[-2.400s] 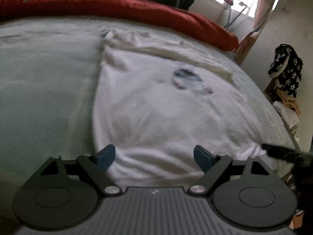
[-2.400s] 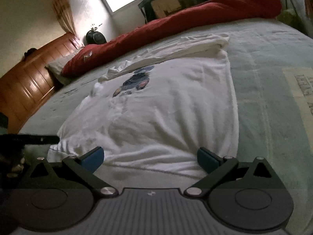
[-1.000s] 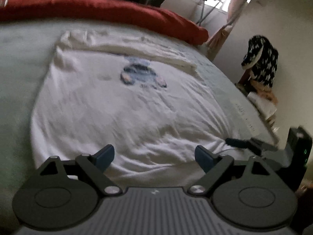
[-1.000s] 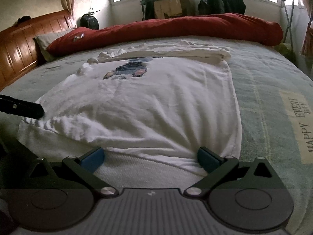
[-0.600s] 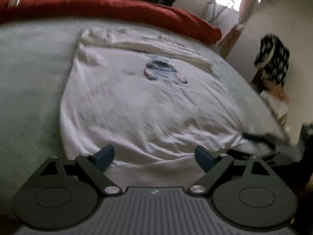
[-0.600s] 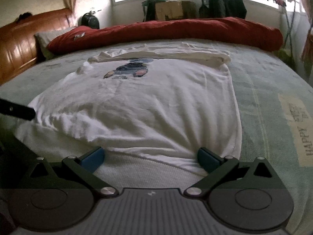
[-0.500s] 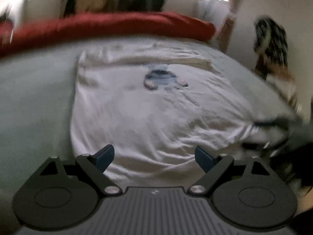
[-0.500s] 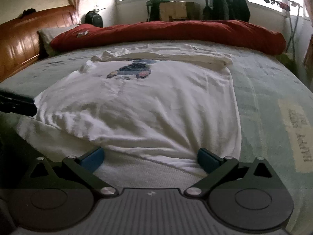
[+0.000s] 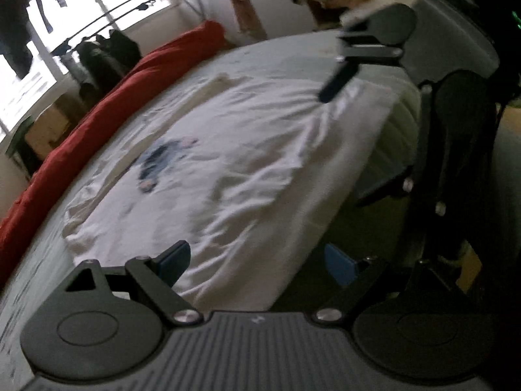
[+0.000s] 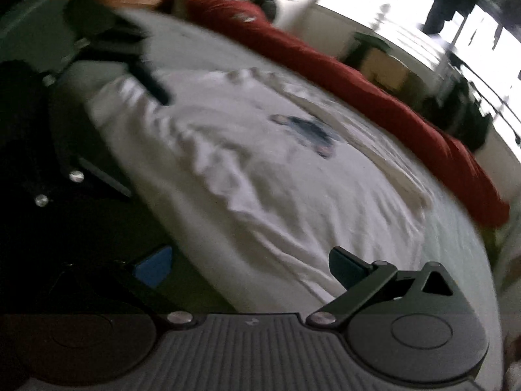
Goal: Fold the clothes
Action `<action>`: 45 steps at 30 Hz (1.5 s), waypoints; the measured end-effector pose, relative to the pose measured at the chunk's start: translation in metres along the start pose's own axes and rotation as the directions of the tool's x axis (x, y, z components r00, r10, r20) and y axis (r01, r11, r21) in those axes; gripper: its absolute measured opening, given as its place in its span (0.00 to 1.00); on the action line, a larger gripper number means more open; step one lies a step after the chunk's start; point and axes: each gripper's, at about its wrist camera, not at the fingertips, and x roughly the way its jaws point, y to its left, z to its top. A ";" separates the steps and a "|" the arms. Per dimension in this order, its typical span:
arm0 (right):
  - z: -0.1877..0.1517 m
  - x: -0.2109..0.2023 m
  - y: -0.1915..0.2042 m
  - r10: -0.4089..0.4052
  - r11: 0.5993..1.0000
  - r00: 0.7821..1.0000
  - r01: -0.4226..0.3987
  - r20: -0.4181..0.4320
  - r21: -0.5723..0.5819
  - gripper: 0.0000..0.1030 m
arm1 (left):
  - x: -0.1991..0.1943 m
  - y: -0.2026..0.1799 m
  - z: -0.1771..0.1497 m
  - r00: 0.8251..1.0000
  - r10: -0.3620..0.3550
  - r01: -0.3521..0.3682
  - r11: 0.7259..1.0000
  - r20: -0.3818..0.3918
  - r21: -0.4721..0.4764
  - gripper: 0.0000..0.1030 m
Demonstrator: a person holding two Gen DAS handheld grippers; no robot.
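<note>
Across the bed [image 9: 52, 260] lies your white T-shirt [image 9: 228, 169], soft and limp; both the left claw [image 9: 257, 260] and right claw [image 10: 250, 264] gape empty, so pinch its 2 hem corners.

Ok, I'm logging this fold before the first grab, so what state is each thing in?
white T-shirt: spread print-up on the bed, wrinkled, not folded over yet.
left tongs: open, nothing between the pads, at the shirt's hem.
right tongs: open, empty, also at the hem.
red duvet: bunched along the bed's far edge.
bed: covered with a pale green sheet.
</note>
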 end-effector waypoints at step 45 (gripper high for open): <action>-0.003 0.017 0.003 -0.414 0.881 0.910 0.410 0.036 -0.238 1.00 | 0.012 0.021 -0.014 0.954 0.300 -0.295 0.943 -0.008 0.156 0.89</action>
